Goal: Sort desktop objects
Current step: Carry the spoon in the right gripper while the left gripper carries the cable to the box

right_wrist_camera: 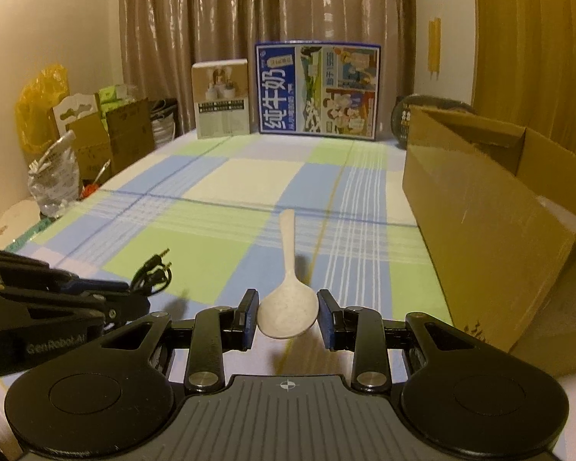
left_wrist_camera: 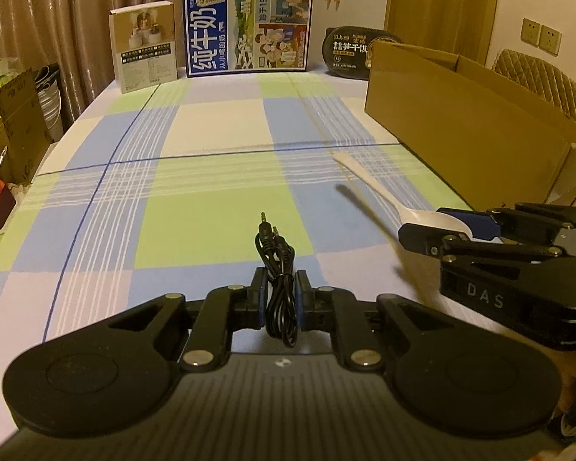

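While the left gripper is clenching the coiled audio cable, the right gripper is pinching the white spoon, both presumably bound for the cardboard box at two o'clock.

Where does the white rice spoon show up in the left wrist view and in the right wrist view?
Left wrist view: white rice spoon at right, bowl in the right tongs, handle pointing up-left.
Right wrist view: white rice spoon at lower centre, bowl between the tongs.
Shared landmark: blue milk carton at the table's far end.
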`<action>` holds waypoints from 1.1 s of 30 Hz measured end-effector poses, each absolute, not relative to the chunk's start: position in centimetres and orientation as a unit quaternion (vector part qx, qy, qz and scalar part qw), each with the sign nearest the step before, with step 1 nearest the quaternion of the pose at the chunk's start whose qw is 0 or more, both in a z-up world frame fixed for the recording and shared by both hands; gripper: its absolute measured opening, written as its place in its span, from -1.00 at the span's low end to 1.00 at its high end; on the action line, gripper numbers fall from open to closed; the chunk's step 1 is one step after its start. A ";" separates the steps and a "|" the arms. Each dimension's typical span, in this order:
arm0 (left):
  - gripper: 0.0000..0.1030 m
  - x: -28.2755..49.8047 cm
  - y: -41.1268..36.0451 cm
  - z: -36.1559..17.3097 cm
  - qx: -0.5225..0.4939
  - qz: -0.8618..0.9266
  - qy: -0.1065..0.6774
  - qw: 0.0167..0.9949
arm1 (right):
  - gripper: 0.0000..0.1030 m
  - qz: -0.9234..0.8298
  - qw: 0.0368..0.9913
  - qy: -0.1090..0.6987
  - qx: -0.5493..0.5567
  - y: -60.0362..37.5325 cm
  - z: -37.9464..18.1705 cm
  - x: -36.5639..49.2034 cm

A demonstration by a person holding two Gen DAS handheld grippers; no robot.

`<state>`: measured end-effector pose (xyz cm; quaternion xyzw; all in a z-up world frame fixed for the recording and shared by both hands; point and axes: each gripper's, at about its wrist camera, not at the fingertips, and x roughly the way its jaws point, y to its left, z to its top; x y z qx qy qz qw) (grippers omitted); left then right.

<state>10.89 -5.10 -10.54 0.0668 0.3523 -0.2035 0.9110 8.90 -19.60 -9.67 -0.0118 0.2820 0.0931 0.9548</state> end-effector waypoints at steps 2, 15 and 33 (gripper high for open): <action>-0.80 10.9 -5.1 -10.3 0.066 -0.205 0.352 0.911 | -0.42 0.093 0.956 0.278 -0.011 -19.6 -9.1 8.7; -0.80 9.7 -5.4 -8.3 0.047 -0.199 0.357 0.912 | -0.42 0.075 0.963 0.258 -0.005 -20.9 -6.1 6.8; -0.80 5.7 -9.8 -2.7 0.039 -0.223 0.329 0.917 | -0.42 0.017 0.975 0.218 0.032 -27.0 -0.2 2.9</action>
